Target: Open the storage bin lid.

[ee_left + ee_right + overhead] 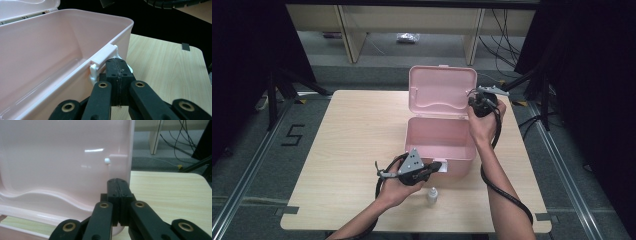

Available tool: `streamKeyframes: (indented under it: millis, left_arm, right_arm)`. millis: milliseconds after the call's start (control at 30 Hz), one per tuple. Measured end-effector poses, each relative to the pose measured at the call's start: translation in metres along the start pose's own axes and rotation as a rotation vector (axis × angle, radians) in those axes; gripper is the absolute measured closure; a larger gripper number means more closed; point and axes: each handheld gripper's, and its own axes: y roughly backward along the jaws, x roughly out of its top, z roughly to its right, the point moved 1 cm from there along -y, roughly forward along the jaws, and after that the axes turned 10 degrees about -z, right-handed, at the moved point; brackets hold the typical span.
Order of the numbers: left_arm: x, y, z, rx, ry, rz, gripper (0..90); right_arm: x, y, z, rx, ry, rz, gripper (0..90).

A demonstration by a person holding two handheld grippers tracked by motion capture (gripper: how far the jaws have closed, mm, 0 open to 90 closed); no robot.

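Note:
A pink plastic box [437, 135] stands open in the middle of the table, its lid [442, 90] upright at the back. My left gripper [438, 165] is shut at the box's front wall. In the left gripper view its tips [117, 61] rest against the white latch [93, 71] under the rim [75, 72], with nothing between the jaws. My right gripper [472, 101] is shut at the lid's right edge. In the right gripper view its tips [118, 181] sit close to the lid's inner face [62, 157], below a small white stud [107, 160].
A small white bottle [432, 196] stands on the table near the front edge, just right of the left hand. The light wood table [352, 130] has bare room to the left of the box. Shelf legs and cables lie beyond the far edge.

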Motion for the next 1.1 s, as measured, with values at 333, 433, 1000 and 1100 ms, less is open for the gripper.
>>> streamKeyframes:
  millis: [333,433,1000,1100]
  left_arm:
    - [0.000,0.000,0.000,-0.001,-0.005,0.005,89.0]
    - [0.000,0.000,0.000,0.000,-0.007,0.005,89.0]
    - [0.001,0.001,0.000,0.007,-0.001,-0.009,89.0]
    - [0.002,0.001,0.000,0.010,-0.009,-0.015,89.0]
  right_arm:
    - [-0.001,0.002,-0.001,0.012,-0.043,-0.070,86.2]
    - [-0.001,0.004,0.000,0.015,-0.015,-0.079,83.9]
    - [-0.015,0.031,-0.003,0.095,0.037,-0.176,77.5]
    - [-0.021,0.038,-0.002,0.101,0.038,-0.179,78.5]
